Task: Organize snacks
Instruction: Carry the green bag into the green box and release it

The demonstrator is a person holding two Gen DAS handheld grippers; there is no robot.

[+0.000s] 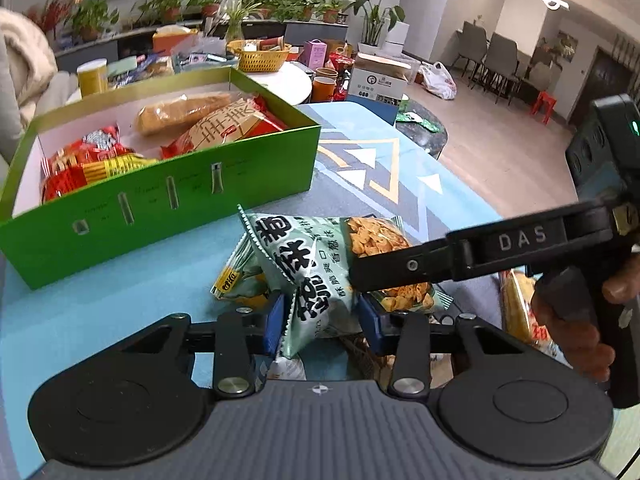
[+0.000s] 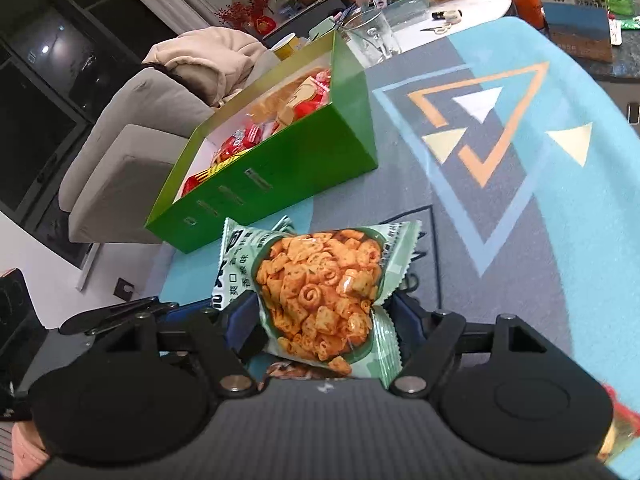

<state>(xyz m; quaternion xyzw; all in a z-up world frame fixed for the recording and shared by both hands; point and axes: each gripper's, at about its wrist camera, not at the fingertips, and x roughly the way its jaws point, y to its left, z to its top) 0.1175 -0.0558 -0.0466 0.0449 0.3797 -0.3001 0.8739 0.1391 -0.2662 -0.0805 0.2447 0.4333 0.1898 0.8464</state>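
In the lower centre of the left wrist view, the left gripper [image 1: 320,316] is clamping its blue pads on a pale green snack packet [image 1: 308,272] lying on the blue patterned table [image 1: 120,304]. The right gripper [image 2: 320,320] is reaching in from the right of that view. In its own view its jaws are standing on either side of the same packet's [image 2: 320,296] clear window of orange crackers; whether they are pressing on it is unclear. The green box [image 1: 168,200], holding red and yellow snack bags [image 1: 92,164], is sitting in the upper left, just beyond the packet.
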